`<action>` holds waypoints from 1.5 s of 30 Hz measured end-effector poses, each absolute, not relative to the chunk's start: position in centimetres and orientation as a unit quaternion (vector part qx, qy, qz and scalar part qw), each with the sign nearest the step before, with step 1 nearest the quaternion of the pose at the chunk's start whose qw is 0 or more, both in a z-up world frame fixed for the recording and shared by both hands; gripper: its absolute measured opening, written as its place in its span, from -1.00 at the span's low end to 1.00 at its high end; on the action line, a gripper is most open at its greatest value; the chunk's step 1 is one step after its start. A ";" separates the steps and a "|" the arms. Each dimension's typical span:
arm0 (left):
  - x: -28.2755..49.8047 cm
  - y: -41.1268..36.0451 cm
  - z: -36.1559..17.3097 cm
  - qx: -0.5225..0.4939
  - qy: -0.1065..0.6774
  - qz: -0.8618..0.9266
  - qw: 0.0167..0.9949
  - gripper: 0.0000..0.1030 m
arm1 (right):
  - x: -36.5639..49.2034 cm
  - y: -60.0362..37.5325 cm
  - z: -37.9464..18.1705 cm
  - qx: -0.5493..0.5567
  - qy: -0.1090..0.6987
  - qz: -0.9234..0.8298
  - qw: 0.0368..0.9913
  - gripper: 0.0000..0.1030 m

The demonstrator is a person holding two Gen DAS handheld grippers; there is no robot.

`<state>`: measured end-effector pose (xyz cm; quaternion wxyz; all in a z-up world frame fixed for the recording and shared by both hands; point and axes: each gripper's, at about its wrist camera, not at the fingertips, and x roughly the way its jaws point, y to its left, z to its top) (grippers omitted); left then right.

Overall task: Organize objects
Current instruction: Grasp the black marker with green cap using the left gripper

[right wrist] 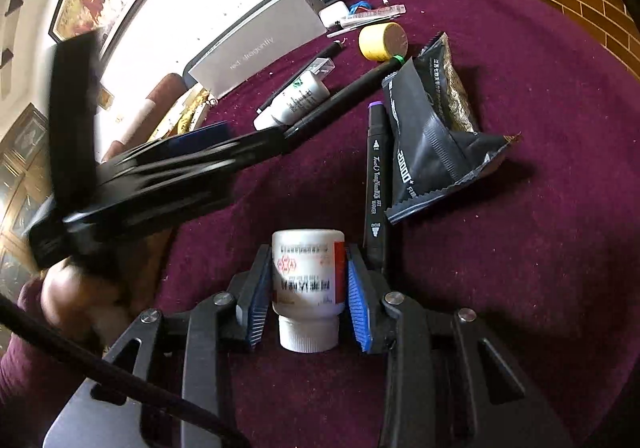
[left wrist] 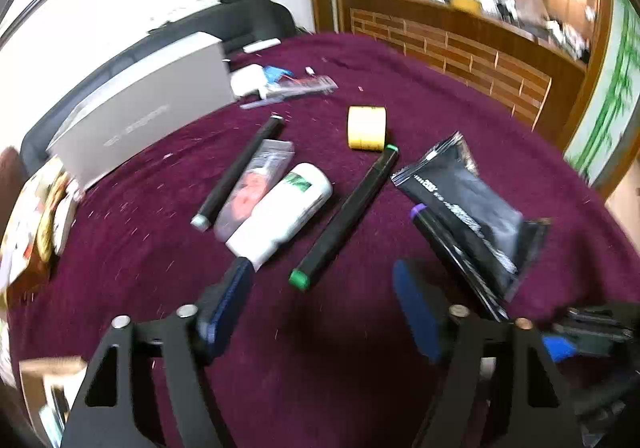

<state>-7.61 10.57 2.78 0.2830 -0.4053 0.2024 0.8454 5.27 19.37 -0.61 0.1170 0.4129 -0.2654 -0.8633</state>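
My right gripper (right wrist: pixel 306 268) is shut on a small white pill bottle (right wrist: pixel 307 276), cap toward the camera, just above the maroon cloth (right wrist: pixel 520 268). My left gripper (left wrist: pixel 324 272) is open and empty, hovering over the cloth (left wrist: pixel 320 368) near a green-capped black marker (left wrist: pixel 348 216) and a white tube bottle (left wrist: pixel 280 216). A purple-capped marker (right wrist: pixel 374 172) lies beside a black foil pouch (right wrist: pixel 424 136). A yellow tape roll (left wrist: pixel 367 127), a grey-capped marker (left wrist: pixel 240 172) and a clear packet (left wrist: pixel 256 184) lie further back.
A grey box (left wrist: pixel 136 116) stands at the cloth's back left, with a white charger (left wrist: pixel 248 80) and small packets beside it. A black bag (left wrist: pixel 248 20) sits behind. A wooden cabinet (left wrist: pixel 460 44) lies beyond the far edge. The left gripper body (right wrist: pixel 160 172) crosses the right wrist view.
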 end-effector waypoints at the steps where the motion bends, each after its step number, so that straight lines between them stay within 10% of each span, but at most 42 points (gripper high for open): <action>1: -7.9 11.0 2.3 -0.408 0.210 0.843 0.282 0.21 | 5.2 19.4 -0.6 0.413 -0.266 -0.863 0.120 -0.39; 6: -8.7 12.8 0.3 -0.414 0.216 0.837 0.285 0.19 | 4.7 19.8 -0.6 0.414 -0.279 -0.857 0.132 -0.39; 10: -8.9 13.1 0.5 -0.439 0.180 0.830 0.294 -0.67 | 4.6 20.0 -0.6 0.414 -0.290 -0.852 0.137 -0.38; 12: -8.0 13.1 0.6 -0.441 0.191 0.828 0.290 -0.77 | 4.5 20.0 -0.6 0.413 -0.291 -0.852 0.137 -0.38; 24: -0.2 1.0 1.0 -0.494 0.106 0.826 0.251 -0.77 | 4.6 19.0 -0.7 0.412 -0.269 -0.861 0.128 -0.38; 30: 0.9 3.6 0.4 -0.433 0.146 0.862 0.219 -0.32 | 4.6 18.6 -0.6 0.409 -0.239 -0.874 0.114 -0.37; 33: 1.2 3.5 0.2 -0.420 0.129 0.872 0.214 -0.34 | 4.9 17.7 -0.4 0.412 -0.206 -0.882 0.099 -0.36; 35: 1.4 2.8 0.5 -0.432 0.116 0.867 0.219 -0.76 | 4.9 17.1 -0.3 0.415 -0.187 -0.886 0.084 -0.36; 45: 5.2 -4.2 3.1 -0.439 0.014 0.868 0.233 -0.78 | 5.3 14.1 0.0 0.453 -0.109 -0.883 0.050 -0.38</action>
